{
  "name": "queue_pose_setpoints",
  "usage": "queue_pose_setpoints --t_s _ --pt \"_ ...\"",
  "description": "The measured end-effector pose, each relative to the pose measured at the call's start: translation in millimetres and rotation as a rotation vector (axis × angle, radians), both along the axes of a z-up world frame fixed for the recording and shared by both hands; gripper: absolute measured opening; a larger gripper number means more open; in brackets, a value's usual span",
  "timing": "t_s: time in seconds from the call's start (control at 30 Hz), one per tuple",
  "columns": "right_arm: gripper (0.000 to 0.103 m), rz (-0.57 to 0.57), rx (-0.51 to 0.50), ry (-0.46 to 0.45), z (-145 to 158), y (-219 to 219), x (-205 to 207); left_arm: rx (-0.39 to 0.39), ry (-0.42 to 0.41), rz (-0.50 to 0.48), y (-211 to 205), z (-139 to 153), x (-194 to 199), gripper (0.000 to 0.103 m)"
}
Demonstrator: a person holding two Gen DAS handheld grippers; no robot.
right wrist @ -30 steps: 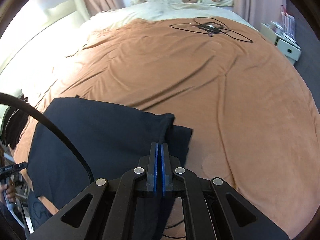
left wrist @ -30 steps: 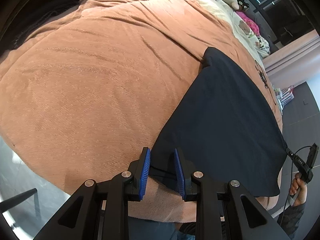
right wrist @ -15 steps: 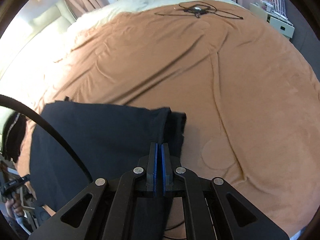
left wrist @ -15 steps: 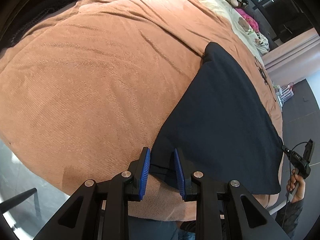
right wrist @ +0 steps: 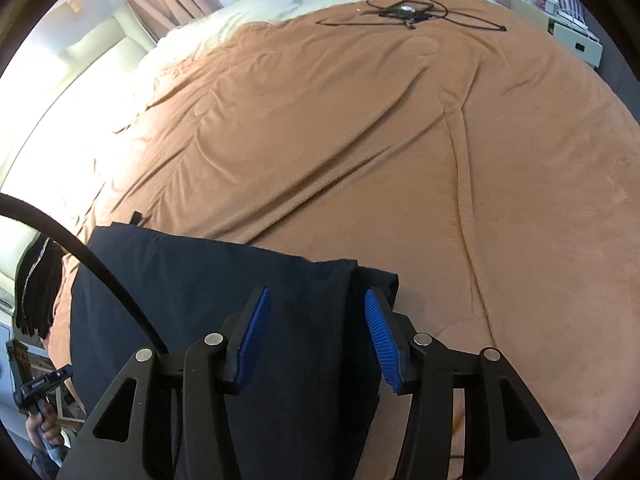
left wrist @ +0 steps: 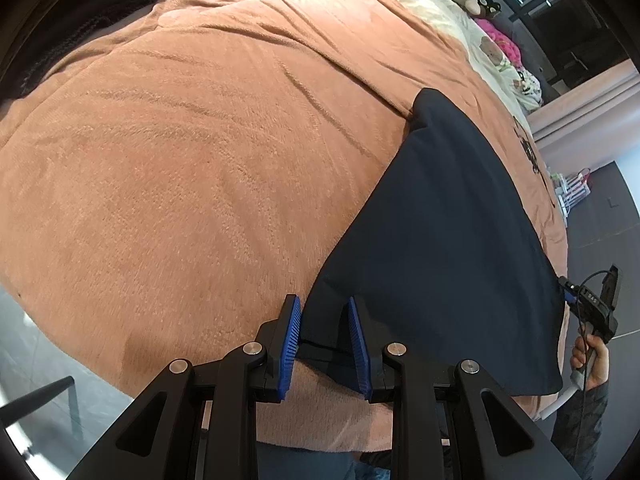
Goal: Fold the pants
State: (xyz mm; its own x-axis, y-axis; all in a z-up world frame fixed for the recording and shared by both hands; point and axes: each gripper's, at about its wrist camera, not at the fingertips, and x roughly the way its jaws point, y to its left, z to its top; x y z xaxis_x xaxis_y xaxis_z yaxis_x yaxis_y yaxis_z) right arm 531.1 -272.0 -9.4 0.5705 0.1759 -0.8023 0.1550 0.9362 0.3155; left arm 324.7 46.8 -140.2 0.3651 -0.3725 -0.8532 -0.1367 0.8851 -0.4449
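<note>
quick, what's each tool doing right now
Left tool: part open, a corner of the dark pants between its pads; a firm grip cannot be told.
Right tool: opening, pants between the pads, not pressed.

The left gripper (left wrist: 325, 336), black-armed with blue ribbed pads, points steeply down, its jaws narrowly parted around a dark fabric corner. The right gripper (right wrist: 316, 340) is opening, cloth lying loose between its pads. A hand (left wrist: 592, 360) grips a handle at four o'clock.
</note>
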Motion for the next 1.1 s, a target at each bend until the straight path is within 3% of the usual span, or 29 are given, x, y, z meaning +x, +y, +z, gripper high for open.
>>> queue_pose_setpoints --t_s 0.07,0.1,0.33,0.5,0.6,0.67,0.73,1.1 --pt "0.011 -0.019 0.018 0.03 -7.7 -6.8 7.7 0.0 0.001 0.004 0.1 -0.2 1.3 0.027" --pt "0.004 -0.031 0.021 0.038 -10.4 -10.3 9.5 0.001 0.0 0.003 -0.3 0.0 2.0 0.027" --pt "0.0 -0.13 -0.029 -0.038 8.8 -16.6 -20.1 0.007 -0.005 -0.017 -4.4 2.0 3.0 0.027" --pt "0.001 -0.13 -0.012 0.008 -11.5 -17.3 -20.5 0.0 0.005 -0.026 -4.3 -3.5 4.0 0.027" --pt "0.013 -0.146 0.033 0.003 -8.1 -24.7 -27.3 -0.013 0.001 -0.036 -3.8 -3.7 1.3 0.027" --pt "0.039 -0.142 0.025 -0.008 -0.8 -24.3 -34.4 -0.019 0.0 -0.043 -3.7 -3.8 0.8 0.027" --pt "0.053 -0.128 0.023 -0.034 7.0 -19.8 -48.6 -0.028 -0.002 -0.047 -3.1 -3.8 0.5 0.027" --pt "0.056 -0.116 0.116 -0.011 8.3 1.8 -122.0 -0.021 -0.025 -0.079 6.2 -1.7 -1.8 0.028"
